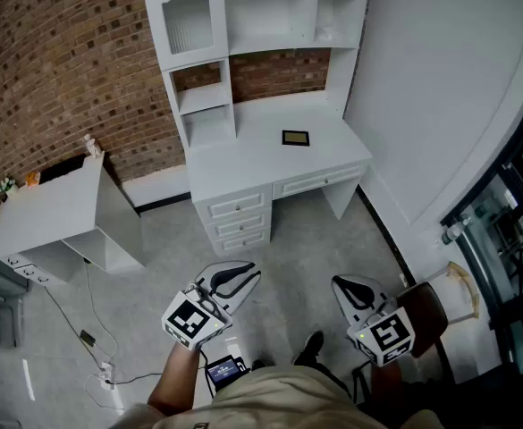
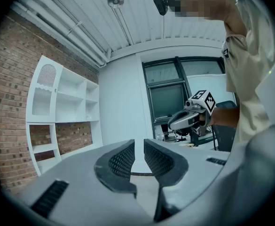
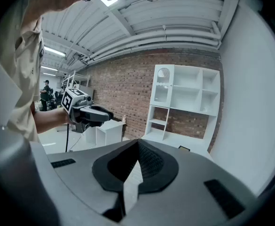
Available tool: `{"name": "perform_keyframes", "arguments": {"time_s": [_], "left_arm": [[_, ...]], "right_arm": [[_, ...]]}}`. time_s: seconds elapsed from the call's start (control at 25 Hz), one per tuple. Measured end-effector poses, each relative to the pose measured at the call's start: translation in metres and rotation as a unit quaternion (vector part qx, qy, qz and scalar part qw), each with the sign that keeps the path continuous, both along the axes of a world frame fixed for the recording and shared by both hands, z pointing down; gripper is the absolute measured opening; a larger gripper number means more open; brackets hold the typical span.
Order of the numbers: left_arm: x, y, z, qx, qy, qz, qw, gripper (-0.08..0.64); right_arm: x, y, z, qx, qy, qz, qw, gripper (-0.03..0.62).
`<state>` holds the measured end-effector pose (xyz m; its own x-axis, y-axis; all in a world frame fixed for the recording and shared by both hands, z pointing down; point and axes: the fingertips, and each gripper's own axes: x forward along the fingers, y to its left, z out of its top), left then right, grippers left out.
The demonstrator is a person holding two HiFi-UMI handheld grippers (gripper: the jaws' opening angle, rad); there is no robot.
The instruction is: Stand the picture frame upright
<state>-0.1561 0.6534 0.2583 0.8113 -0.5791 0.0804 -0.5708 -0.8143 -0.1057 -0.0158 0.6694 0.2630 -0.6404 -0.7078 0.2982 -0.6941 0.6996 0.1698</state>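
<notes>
A small dark picture frame (image 1: pixel 296 138) lies flat on the white desk (image 1: pixel 243 150) against the brick wall; the right gripper view shows it as a small dark frame (image 3: pixel 184 149) on the desktop. Both grippers hang over the floor well short of the desk, with nothing in them. My left gripper (image 1: pixel 240 278) has a narrow gap between its ribbed pads (image 2: pixel 123 160); it points level across the room. My right gripper (image 1: pixel 349 286) is shut, its pads meeting at the tips (image 3: pixel 138 144). Each gripper view shows the other: the left gripper (image 3: pixel 106 114) and the right gripper (image 2: pixel 174 122).
A white hutch with open shelves (image 1: pixel 243 16) rises from the desk; drawers (image 1: pixel 239 222) sit under its left half. A low white cabinet (image 1: pixel 55 208) stands at the left. Cables (image 1: pixel 91 338) trail on the floor. A brown chair (image 1: pixel 426 315) is near my right. Dark windows (image 1: pixel 502 239) line the right wall.
</notes>
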Motion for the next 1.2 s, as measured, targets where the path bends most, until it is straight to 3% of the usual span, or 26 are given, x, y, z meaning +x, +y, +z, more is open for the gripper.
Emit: {"name": "perform_keyframes", "arguments": {"time_s": [0.4,0.64,0.96,1.2], "left_arm": [[0.021,-0.02,0.003,-0.005,-0.004,-0.003,1.0,0.067],[0.042,-0.039,0.008,-0.015,-0.01,-0.004,0.9998,0.067],[0.097,-0.092,0.013,-0.02,-0.029,-0.012,0.9993,0.067],[0.165,-0.149,0.013,-0.018,-0.045,-0.02,0.9986,0.067]], "right_arm": [[0.019,-0.022,0.002,0.0,-0.003,-0.011,1.0,0.003],[0.037,-0.043,-0.002,0.003,-0.031,-0.016,0.999,0.003],[0.103,-0.097,0.011,-0.014,-0.058,-0.004,0.998,0.003],[0.166,-0.147,0.021,-0.026,-0.061,-0.026,0.997,0.003]]}}
